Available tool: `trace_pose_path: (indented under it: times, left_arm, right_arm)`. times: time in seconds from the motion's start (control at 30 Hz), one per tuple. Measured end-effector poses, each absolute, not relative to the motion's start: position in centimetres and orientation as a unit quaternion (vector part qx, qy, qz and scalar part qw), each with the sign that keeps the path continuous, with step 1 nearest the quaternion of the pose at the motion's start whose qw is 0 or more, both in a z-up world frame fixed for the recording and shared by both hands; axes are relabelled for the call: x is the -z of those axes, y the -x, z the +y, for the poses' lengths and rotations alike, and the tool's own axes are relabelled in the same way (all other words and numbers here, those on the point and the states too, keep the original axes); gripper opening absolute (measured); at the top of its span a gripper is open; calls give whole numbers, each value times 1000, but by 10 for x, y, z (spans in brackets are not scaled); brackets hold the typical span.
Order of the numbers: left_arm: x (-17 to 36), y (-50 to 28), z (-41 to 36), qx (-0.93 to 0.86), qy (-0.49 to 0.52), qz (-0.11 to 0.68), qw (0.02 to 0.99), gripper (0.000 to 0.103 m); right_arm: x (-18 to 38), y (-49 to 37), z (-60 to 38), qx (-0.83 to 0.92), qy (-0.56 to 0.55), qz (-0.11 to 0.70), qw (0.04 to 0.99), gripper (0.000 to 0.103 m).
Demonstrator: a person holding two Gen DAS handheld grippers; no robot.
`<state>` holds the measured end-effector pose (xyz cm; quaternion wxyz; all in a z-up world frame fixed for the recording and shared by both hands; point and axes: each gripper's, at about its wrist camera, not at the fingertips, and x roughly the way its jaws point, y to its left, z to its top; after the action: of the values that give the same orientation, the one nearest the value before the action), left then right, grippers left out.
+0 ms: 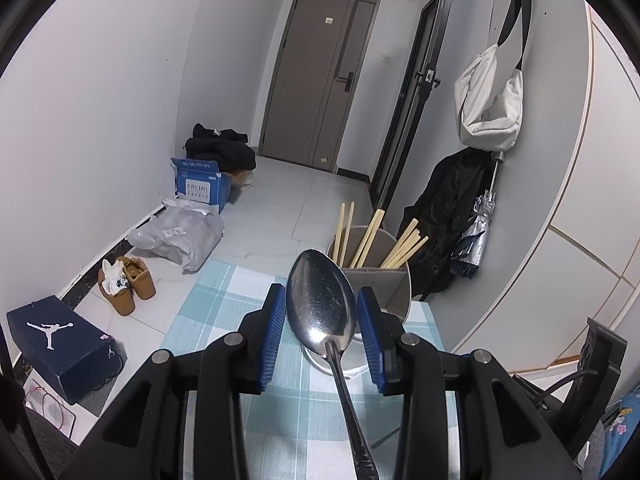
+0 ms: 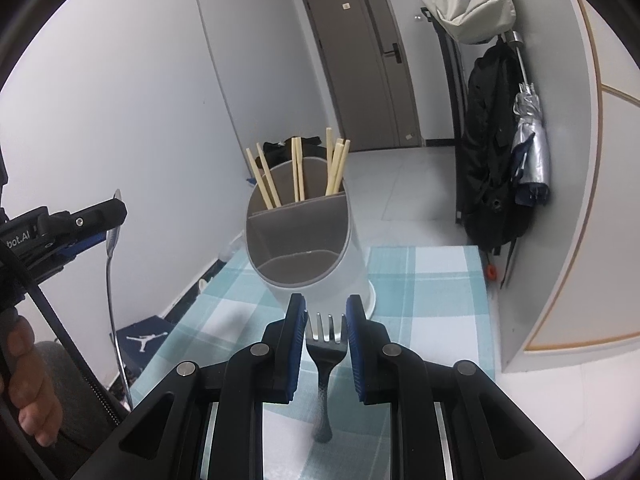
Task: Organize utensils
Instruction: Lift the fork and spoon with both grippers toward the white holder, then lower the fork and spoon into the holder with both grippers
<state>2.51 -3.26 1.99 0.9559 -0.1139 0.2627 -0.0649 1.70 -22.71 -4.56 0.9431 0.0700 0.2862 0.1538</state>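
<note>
I am gripping a metal spoon [image 1: 320, 300] by its bowl in my left tongs [image 1: 321, 330], handle hanging down toward me. My right tongs [image 2: 326, 340] are clamping a fork [image 2: 325, 344], tines pointing forward. The white utensil holder [image 2: 316, 236] is standing just ahead on the checked tablecloth [image 2: 432, 292], chopsticks [image 2: 298, 168] filling its back compartment, the front ones lying bare. A shoe box [image 1: 60, 344] and brown boots [image 1: 128, 280] are sitting on the floor beyond.

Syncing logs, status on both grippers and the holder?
Left gripper shut on spoon. Right gripper shut on fork. Utensil holder: chopsticks in back, front compartments empty. Path clear.
</note>
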Motion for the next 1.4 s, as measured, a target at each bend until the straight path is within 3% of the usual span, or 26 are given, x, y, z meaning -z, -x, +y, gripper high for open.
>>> trace_pose_path:
  times: [0.8, 1.03, 1.4]
  left_arm:
    - [-66, -61, -42, 50, 98, 164, 980, 31]
    - [-77, -86, -43, 30, 100, 137, 985, 31]
    - [-71, -127, -37, 17, 109, 114, 987, 32]
  right_arm:
    - [-37, -23, -250, -159, -118, 210, 957, 20]
    - [-85, -48, -262, -157, -128, 191, 960, 20]
    - [-114, -107, -251, -171, -126, 189, 959, 20]
